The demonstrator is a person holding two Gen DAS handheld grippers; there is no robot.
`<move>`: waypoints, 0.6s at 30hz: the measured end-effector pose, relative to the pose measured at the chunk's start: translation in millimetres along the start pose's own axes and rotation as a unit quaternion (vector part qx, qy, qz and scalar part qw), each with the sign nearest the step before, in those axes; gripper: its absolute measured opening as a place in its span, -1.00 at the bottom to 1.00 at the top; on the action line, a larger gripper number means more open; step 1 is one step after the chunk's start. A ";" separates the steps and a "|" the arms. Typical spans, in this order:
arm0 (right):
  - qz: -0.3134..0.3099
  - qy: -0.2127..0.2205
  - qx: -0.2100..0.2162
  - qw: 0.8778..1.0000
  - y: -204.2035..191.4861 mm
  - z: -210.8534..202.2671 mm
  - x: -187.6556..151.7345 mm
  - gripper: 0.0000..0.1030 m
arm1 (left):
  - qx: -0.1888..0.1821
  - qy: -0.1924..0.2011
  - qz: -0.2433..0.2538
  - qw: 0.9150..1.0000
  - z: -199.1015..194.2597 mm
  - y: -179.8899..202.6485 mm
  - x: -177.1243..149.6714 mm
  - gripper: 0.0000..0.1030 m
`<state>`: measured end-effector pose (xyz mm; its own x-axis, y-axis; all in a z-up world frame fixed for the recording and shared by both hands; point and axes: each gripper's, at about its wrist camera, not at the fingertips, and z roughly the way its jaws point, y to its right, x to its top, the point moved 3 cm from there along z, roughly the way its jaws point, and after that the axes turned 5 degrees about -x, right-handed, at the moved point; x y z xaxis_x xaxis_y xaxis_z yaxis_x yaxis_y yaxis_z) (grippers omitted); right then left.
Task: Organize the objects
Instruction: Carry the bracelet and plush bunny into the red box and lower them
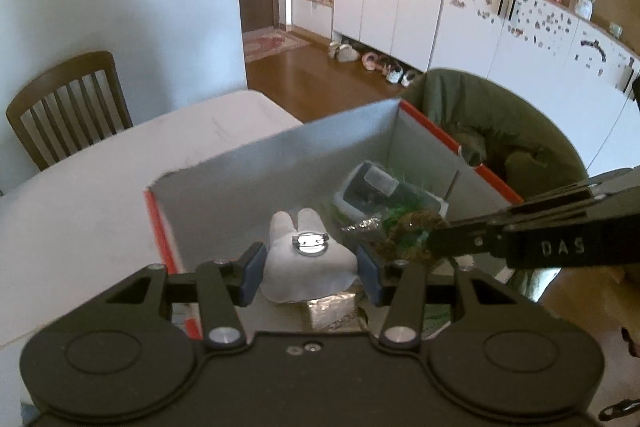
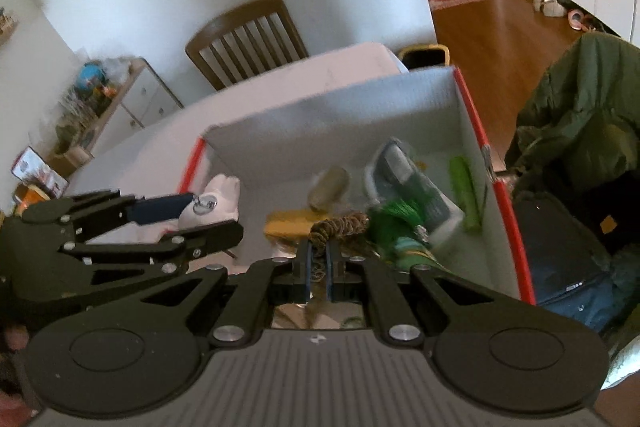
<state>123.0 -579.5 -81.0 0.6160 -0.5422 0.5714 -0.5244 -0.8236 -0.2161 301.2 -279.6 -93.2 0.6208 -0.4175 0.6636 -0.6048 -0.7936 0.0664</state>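
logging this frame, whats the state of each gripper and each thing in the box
left gripper: shut on the white plush toy
white plush toy: held over the box
right gripper: shut on the brown braided cord
brown braided cord: pinched at one end, held over the box
box: open, no lid on, partly filled
grey case: lying tilted in the box
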 end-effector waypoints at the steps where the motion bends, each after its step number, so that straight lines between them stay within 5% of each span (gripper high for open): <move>1: -0.006 -0.006 -0.001 1.000 1.8 3.8 -2.1 -0.88 | 0.001 -0.005 -0.001 1.000 6.7 0.9 -0.5 -0.06; 18: -0.093 -0.044 -0.028 0.994 -2.6 18.9 -18.9 -0.87 | 0.016 -0.074 -0.007 0.997 65.4 -0.5 -5.1 -0.06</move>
<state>123.8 -570.3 -106.3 0.7538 -0.3956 0.5246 -0.4265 -0.9020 -0.0674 331.0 -306.0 -145.3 0.6976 -0.4650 0.5451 -0.5803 -0.8129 0.0492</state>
